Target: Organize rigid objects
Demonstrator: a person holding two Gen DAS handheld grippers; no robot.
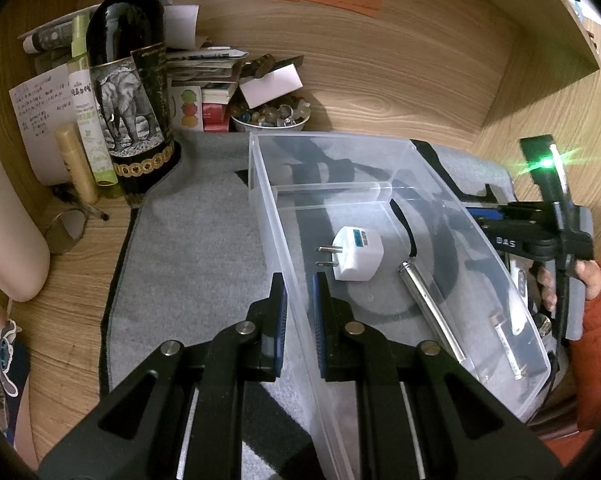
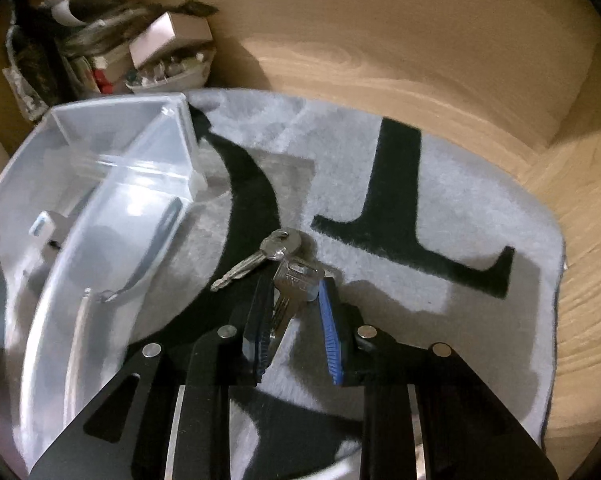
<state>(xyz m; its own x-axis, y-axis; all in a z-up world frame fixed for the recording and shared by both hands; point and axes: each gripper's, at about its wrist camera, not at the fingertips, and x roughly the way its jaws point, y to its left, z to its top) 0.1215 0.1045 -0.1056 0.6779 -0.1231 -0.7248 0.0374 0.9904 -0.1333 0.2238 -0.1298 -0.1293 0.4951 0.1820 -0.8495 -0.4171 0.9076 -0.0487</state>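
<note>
The wall of the clear plastic bin (image 1: pixel 380 168) is being straddled by the left tongs (image 1: pixel 300 292), one pad outside and one inside, the gap narrow; whether the wall is actually being pinched cannot be told, but the bin is probably being steadied so it does not slide on the grey mat (image 1: pixel 204 240) covering the tabletop. Just ahead of those tongs, inside the bin, one white plug adapter (image 1: pixel 354 254) and one silver pen-like cylinder (image 1: pixel 430 308) are lying; a further small item near the far corner is too unclear to name. The right tongs (image 2: pixel 292 304) are being held partly open around the keys (image 2: pixel 284 268), which are lying on the mat beside the bin: two keys are counted, one between the pads and one fanned out ahead and to the left. Nothing is being lifted yet; the pads appear placed for closing on the nearer key's blade.
</note>
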